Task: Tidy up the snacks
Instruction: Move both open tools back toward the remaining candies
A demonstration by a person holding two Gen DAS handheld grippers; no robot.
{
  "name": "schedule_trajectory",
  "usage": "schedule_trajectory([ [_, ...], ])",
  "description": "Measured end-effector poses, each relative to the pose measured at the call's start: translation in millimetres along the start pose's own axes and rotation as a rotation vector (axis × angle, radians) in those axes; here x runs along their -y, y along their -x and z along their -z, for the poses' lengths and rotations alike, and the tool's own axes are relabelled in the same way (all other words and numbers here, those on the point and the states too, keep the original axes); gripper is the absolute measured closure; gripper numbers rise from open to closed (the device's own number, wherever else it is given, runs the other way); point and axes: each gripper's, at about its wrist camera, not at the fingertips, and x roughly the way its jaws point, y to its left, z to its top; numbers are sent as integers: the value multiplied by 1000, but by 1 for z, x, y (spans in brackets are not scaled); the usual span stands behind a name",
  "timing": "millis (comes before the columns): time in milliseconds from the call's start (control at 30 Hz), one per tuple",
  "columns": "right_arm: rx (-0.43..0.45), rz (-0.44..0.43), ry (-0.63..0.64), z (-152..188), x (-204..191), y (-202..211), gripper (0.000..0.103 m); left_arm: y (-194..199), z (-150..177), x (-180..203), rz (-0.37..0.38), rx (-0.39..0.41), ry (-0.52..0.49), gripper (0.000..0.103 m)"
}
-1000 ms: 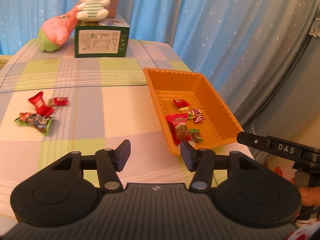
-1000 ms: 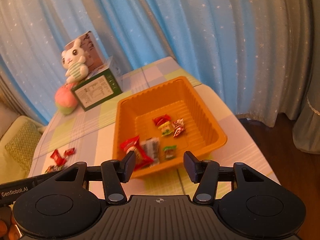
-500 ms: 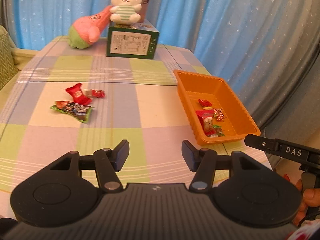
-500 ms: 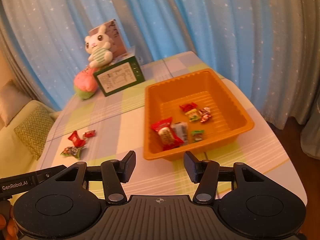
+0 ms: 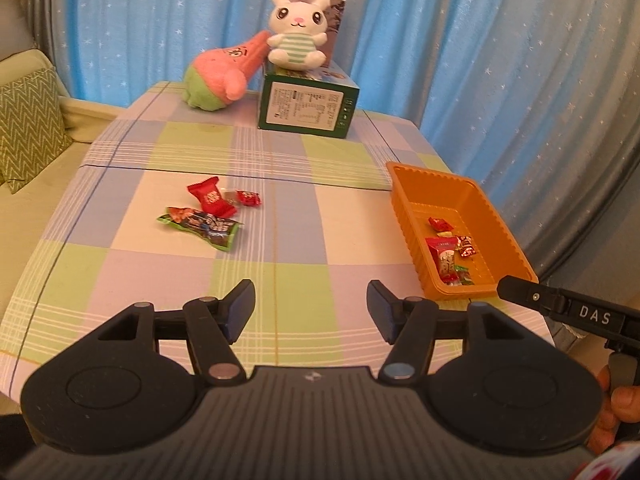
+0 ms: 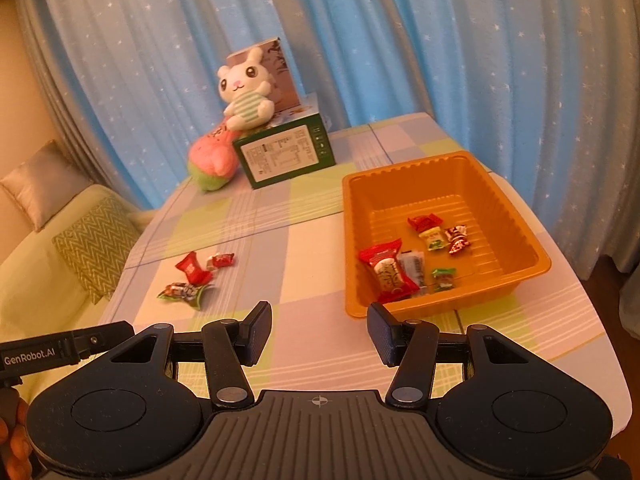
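Black and ribbed, the left tool [image 5: 311, 310] hung above the near edge of the table [image 5: 280, 280] with its fingers spread wide and nothing between them. The right tool [image 6: 319, 334] sat just beside it, equally wide and equally empty, its fingers over the near part of the checked cloth, just short of the orange tray [image 6: 516, 216].

That tray stood at the right side of the table, close to the edge. Inside it lay a large red snack pack [image 6: 386, 270] against the near left wall, a pale wrapper [image 6: 414, 268] touching it, a small green candy [image 6: 443, 278] nearer the front, and three more small pieces toward the middle: a red one [image 6: 425, 222], a yellow-green one [image 6: 433, 238] and a dark red-and-silver one [image 6: 457, 239].

Well apart from the tray, on the left half of the table, three snacks remained loose: a red packet [image 5: 211, 197], a little red candy [image 5: 248, 198] just beside it, and a green-edged packet [image 5: 202, 226] in front of them.

At the far end stood a green box [image 5: 306, 110] with a plush rabbit [image 5: 296, 38] seated on top and a pink and green plush toy [image 5: 222, 76] leaning against its left side. Blue starry curtains [image 5: 460, 48] hung behind, and a sofa with a green zigzag cushion [image 5: 28, 120] stood off to the left.
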Motion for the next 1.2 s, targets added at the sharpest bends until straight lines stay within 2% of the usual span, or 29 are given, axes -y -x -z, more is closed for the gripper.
schedule_trajectory([
  [400,13,6,67,-1,-23,7,50,12,-5,-27,-16,33,57,41],
  [633,11,-3,106,1,-37,-1,50,2,-7,-51,-42,26,95,41],
  [967,-47,-62,162,4,-51,-58,50,-48,-12,-90,-112,-8,180,41],
  [1200,-85,-91,192,3,-54,-111,50,-98,-20,-111,-124,-25,239,42],
])
